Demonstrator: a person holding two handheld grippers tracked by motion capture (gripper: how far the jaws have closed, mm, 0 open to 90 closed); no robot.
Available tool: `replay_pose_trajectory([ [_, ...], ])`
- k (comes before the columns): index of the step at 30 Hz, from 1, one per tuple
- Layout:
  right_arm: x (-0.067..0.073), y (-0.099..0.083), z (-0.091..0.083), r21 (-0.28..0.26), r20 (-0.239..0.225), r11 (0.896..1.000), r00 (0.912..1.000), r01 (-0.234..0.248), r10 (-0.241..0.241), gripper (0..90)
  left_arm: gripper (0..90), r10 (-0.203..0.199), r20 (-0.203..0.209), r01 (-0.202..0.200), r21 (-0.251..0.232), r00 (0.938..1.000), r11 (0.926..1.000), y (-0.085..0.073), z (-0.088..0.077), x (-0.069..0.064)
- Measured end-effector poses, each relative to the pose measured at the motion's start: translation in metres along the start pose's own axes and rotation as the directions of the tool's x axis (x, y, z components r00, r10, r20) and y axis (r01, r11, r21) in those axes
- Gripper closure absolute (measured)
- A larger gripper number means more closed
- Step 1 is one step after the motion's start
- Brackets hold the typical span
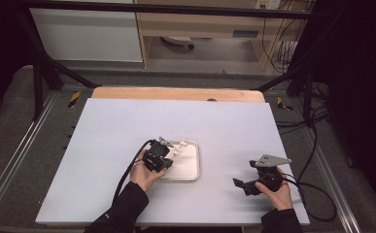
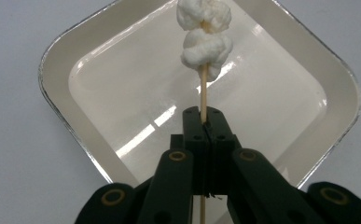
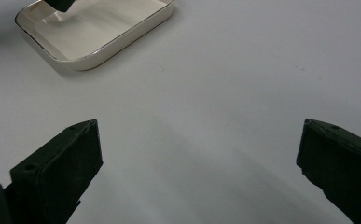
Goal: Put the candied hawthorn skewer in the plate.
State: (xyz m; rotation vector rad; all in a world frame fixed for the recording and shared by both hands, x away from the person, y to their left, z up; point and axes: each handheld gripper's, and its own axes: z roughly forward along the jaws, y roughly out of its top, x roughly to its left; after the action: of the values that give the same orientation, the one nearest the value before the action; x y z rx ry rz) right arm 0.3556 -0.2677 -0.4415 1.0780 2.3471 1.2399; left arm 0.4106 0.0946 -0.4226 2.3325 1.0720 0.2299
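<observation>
A thin wooden skewer (image 2: 203, 91) carries white marshmallows (image 2: 204, 36) at its far end. My left gripper (image 2: 204, 123) is shut on the skewer's stick and holds it over the cream tray (image 2: 61, 100). From above, the left gripper (image 1: 162, 154) sits at the tray's (image 1: 194, 171) left side, with the marshmallows (image 1: 176, 148) over the tray's near-left corner. My right gripper (image 1: 246, 184) rests low over the table at the right, jaws wide apart and nothing between them. In the right gripper view the right gripper (image 3: 199, 161) faces bare table, with the tray (image 3: 103, 42) at upper left.
A white sheet (image 1: 108, 131) covers the table, with a wooden strip (image 1: 176, 93) along its far edge. Black cables (image 1: 316, 189) trail from both grippers. Dark frame legs and a shelf unit stand beyond the table.
</observation>
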Motion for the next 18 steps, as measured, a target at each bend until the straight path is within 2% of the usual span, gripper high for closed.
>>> replay_pose_trajectory([
  [5,0.0002,0.0000,0.0002,0.001,-0.001,1.000,1.0000,-0.002,0.002,0.5,88.8,-0.002,-0.018,0.002,0.027,0.9998,0.9996,-0.0009,0.0055,-0.0016],
  [13,0.0006,-0.0003,0.0008,0.005,-0.002,1.000,1.0000,-0.004,0.004,0.5,88.0,-0.012,-0.027,0.013,0.039,0.9996,0.9992,0.0000,0.0056,-0.0020],
  [18,0.0005,-0.0002,0.0009,0.007,-0.002,1.000,1.0000,-0.001,0.001,0.5,81.1,-0.007,-0.029,0.008,0.036,0.9996,0.9993,0.0000,0.0047,-0.0013],
])
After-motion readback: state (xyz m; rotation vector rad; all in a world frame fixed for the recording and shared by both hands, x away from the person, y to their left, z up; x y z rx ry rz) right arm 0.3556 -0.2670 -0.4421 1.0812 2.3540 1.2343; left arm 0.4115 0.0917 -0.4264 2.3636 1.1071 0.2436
